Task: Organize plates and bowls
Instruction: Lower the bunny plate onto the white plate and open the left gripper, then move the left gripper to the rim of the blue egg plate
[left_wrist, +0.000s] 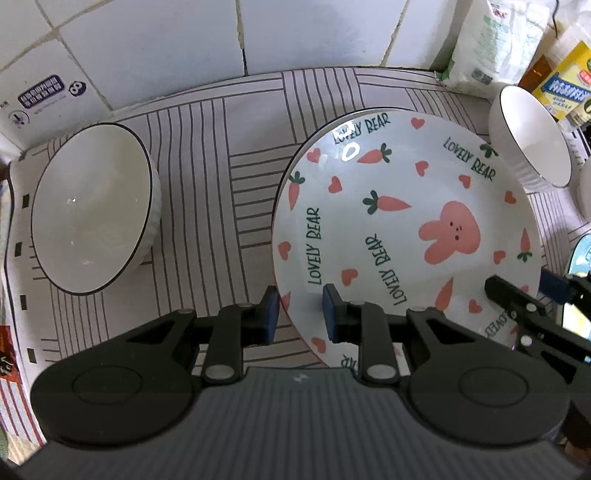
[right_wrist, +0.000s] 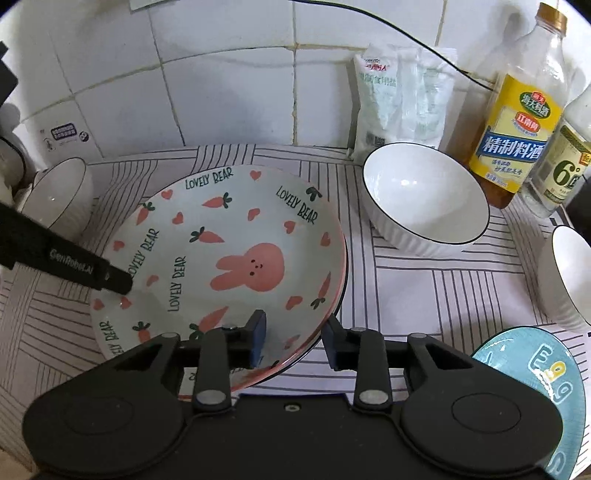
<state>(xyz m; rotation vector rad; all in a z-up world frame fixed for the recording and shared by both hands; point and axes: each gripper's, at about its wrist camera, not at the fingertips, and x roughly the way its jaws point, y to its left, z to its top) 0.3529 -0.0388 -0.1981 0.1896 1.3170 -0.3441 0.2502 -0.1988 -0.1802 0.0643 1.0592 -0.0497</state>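
A white rabbit-and-carrot plate (left_wrist: 406, 229) reading "LOVELY BEAR" lies on the striped mat; it also shows in the right wrist view (right_wrist: 221, 266). My left gripper (left_wrist: 300, 314) is open, its jaws on either side of the plate's near-left rim. My right gripper (right_wrist: 293, 341) is open, its jaws straddling the plate's near-right rim. A white black-rimmed bowl (left_wrist: 92, 206) sits to the left. Another white bowl (right_wrist: 424, 195) sits to the right of the plate, and a third (right_wrist: 569, 277) at the far right.
A blue plate (right_wrist: 535, 373) lies at the near right. A yellow-labelled bottle (right_wrist: 517, 122), a second bottle (right_wrist: 565, 162) and a white bag (right_wrist: 399, 99) stand against the tiled wall (right_wrist: 221, 74). The striped mat (left_wrist: 221, 184) covers the counter.
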